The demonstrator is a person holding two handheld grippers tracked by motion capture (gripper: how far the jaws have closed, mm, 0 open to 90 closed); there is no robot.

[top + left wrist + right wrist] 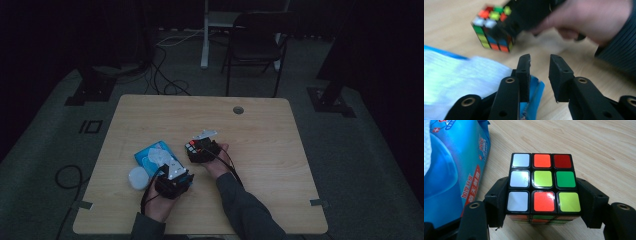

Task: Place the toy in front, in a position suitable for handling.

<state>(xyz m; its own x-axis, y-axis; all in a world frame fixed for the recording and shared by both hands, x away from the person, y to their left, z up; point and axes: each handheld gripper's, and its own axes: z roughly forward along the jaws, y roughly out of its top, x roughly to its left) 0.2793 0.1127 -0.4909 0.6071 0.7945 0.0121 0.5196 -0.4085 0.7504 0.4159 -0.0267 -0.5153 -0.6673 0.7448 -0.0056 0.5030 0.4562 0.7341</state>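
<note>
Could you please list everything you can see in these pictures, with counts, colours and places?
puzzle cube: one, black with white, orange, red, green and yellow-green stickers, near the table's middle, clamped between the right gripper's jaws.
wet-wipes pack: one, blue with a white sheet on top, left of the cube, under the left gripper.
round lid: one, white, on the table beside the pack's near left edge.
table: one, light wood, with a small round hole near its far edge.
chair: one, black, on the floor beyond the table.
cables: several, black and white, on the grey floor.
left gripper: one, black, jaws apart with nothing between them, over the pack's edge.
right gripper: one, black, shut on the cube.
</note>
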